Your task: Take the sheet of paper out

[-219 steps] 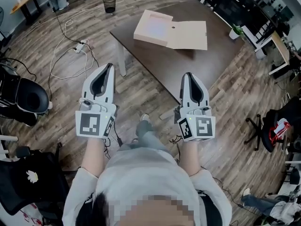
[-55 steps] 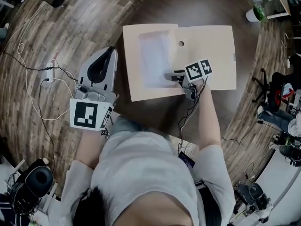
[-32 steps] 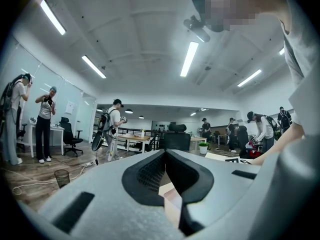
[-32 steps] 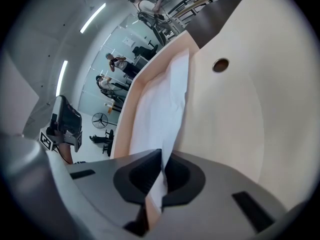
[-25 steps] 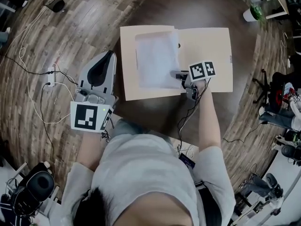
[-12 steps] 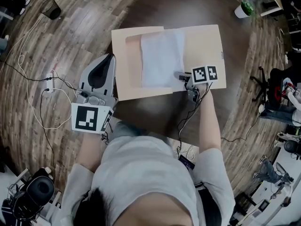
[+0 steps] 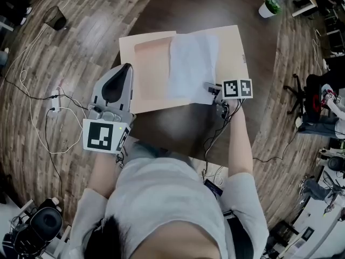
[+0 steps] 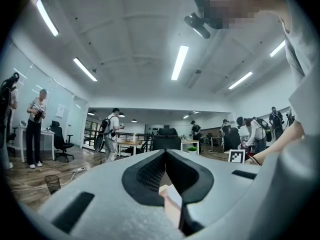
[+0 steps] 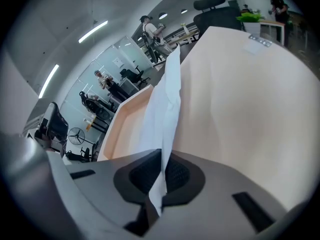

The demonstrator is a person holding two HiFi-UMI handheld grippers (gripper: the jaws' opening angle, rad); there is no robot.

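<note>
1. Clearly, the right gripper is pressed together on the sheet of paper. In the right gripper view the white sheet runs straight between its two dark pads and rises past them on edge.
2. From the head view, the sheet is out of the tray of the open cardboard box. It spreads over the inner face of the lid, with its left edge near the fold between tray and lid. The pinched spot is at its near right corner.
3. Inside, the tray shows a bare pinkish floor.
4. The box lies flat on the dark round tabletop, with the lid folded out to the right of the tray.
5. The left gripper has its tips together and nothing between them. It is held just beside the box's near left corner and is not touching the paper.
6. A small potted plant stands at the tabletop's far right edge, well apart from the box.
</note>
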